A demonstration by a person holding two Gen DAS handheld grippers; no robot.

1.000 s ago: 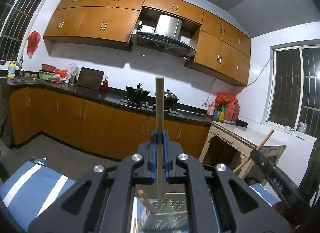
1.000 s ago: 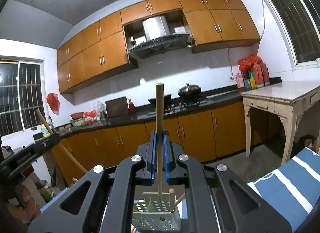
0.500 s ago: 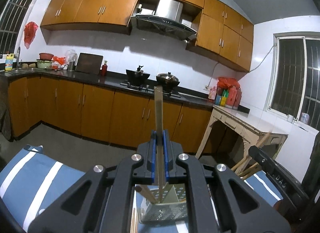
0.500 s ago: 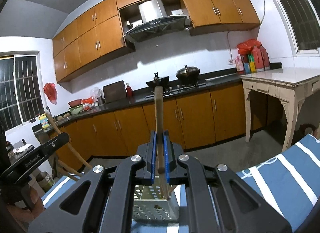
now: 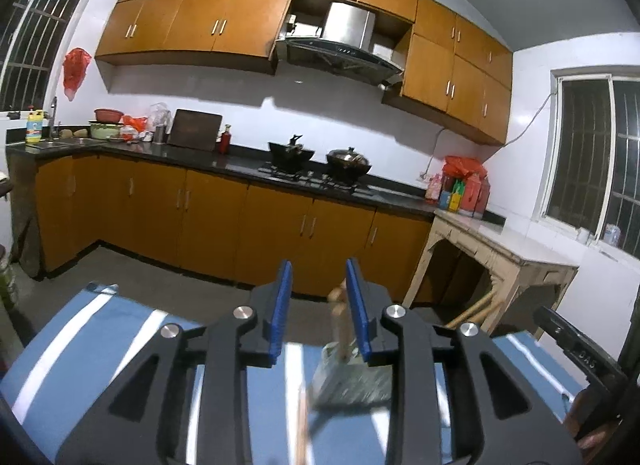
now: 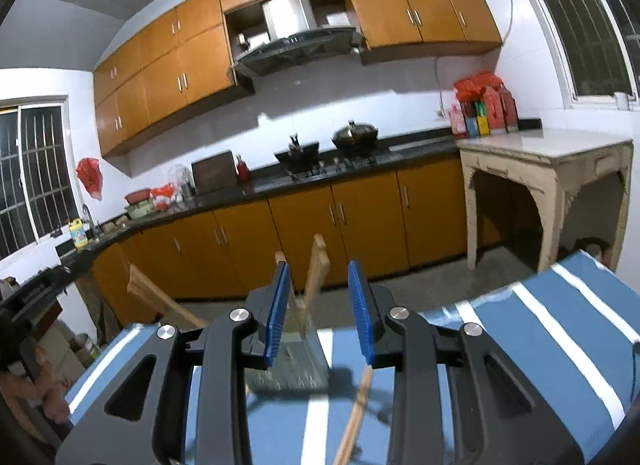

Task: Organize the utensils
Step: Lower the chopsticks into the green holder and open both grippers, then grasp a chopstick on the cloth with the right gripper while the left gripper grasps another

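The pale perforated plastic utensil basket (image 6: 298,361) on the blue cloth with white stripes (image 6: 532,349) is blurry and half hidden. Three wooden sticks (image 6: 316,273) poke out; one more lies beside it. Both the left gripper (image 5: 316,305) and right gripper (image 6: 318,305) have just been opening, jaws apart, gripping nothing.

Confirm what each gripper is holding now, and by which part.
Nothing. The left gripper and right gripper have just been opening; each released chopstick stands loose in the perforated holder, clear of the pads.
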